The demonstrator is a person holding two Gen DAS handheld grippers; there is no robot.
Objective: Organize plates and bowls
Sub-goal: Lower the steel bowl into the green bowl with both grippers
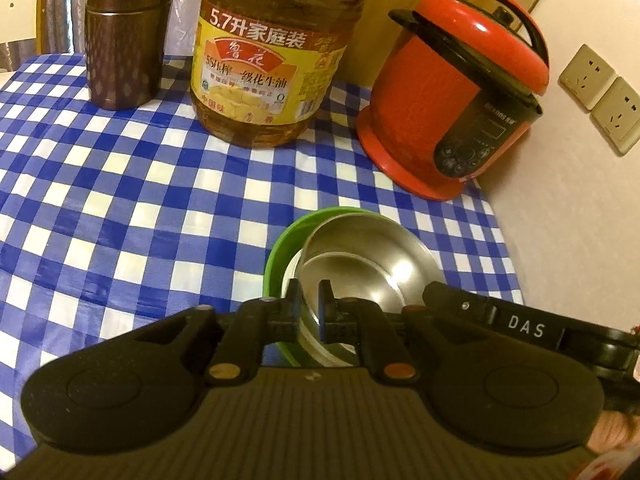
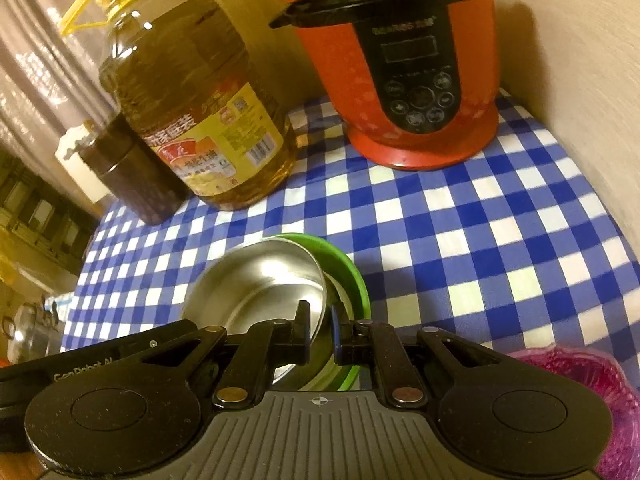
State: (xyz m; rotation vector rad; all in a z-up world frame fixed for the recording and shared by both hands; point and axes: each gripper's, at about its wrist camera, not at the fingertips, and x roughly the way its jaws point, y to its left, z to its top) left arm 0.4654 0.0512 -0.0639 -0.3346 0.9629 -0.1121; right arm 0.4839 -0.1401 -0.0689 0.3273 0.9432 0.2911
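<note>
A shiny steel bowl (image 1: 368,268) sits tilted inside a green bowl (image 1: 276,252) on the blue-and-white checked tablecloth (image 1: 140,208). My left gripper (image 1: 311,304) is shut on the steel bowl's near left rim, one finger inside and one outside. In the right wrist view my right gripper (image 2: 320,322) is shut on the steel bowl (image 2: 256,280) at its right rim, above the green bowl (image 2: 354,280). Each gripper's black body shows at the edge of the other's view. The green bowl's inside is mostly hidden by the steel one.
At the back stand a large oil bottle (image 1: 268,52), a brown canister (image 1: 124,40) and a red cooker (image 1: 456,92). The wall with sockets (image 1: 600,96) borders the table on the right. A purple ribbed dish (image 2: 584,392) lies near my right gripper.
</note>
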